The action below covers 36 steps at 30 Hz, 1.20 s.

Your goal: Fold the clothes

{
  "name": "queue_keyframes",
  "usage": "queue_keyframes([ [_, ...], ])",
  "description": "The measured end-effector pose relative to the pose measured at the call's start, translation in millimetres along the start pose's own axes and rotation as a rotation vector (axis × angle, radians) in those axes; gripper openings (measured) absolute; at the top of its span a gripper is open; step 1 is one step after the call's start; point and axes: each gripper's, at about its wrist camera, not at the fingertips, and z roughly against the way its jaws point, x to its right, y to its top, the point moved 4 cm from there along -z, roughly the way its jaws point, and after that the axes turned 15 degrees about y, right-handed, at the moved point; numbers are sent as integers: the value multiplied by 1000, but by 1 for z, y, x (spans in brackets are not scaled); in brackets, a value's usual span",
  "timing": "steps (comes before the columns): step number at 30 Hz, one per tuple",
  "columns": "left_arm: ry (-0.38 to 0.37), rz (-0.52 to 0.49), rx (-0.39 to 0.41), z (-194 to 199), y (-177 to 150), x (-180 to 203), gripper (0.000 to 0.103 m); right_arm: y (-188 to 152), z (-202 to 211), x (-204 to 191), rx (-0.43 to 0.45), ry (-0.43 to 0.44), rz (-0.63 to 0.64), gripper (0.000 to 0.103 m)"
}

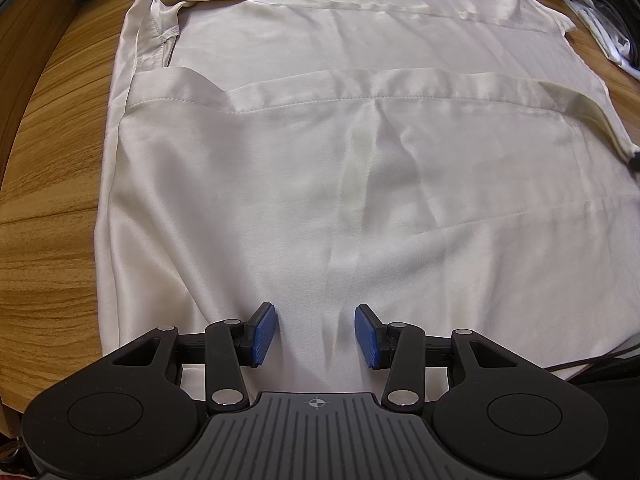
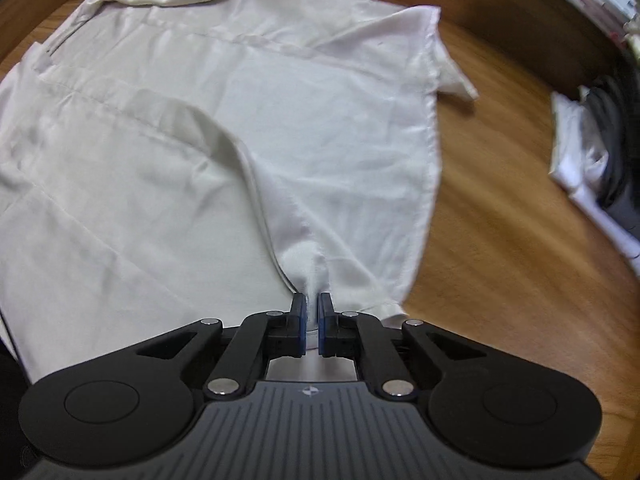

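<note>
Nearest the lens, the right gripper (image 2: 312, 322) has its jaws pressed together on a pinch of the cream, satiny garment (image 2: 224, 128), cloth bunching up from the grip toward 12 o'clock. In the other view the left gripper (image 1: 315, 334) has its blue-padded jaws spread wide with nothing between them, standing over the near part of the same cloth.

That garment lies spread over the brown wood-grain table (image 1: 48, 184), filling most of both views. A hemmed edge crosses it from 9 to 3 o'clock, so one layer already lies doubled over another, and a loose fold sits at the far end near 11 o'clock. On the right it reaches a seamed edge with a small flap sticking out at 2 o'clock.

My judgement: the folding is partway. At least one layer is turned over, yet the piece is still broad and rumpled, not a compact packet. The pinched part looks ready to be carried across, with further folds likely left.

A heap of white and dark items (image 2: 592, 160) lies at 3 o'clock, well apart.
</note>
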Motion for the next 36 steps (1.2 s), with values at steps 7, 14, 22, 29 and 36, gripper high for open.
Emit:
queue_keyframes([
  [7,3,4,-1,-2,0,-2,47,27,12,23,26,-79,89,5],
  [14,8,20,0,-2,-1,-2,47,54,17,48,72,-193,120,9],
  [22,24,114,76,28,1,-23,44,24,37,59,93,-115,-81,13],
  [29,100,206,103,44,2,-57,44,-9,31,37,74,-45,-176,19],
  [36,176,258,75,42,-12,-100,43,-14,31,-2,76,44,-160,19],
])
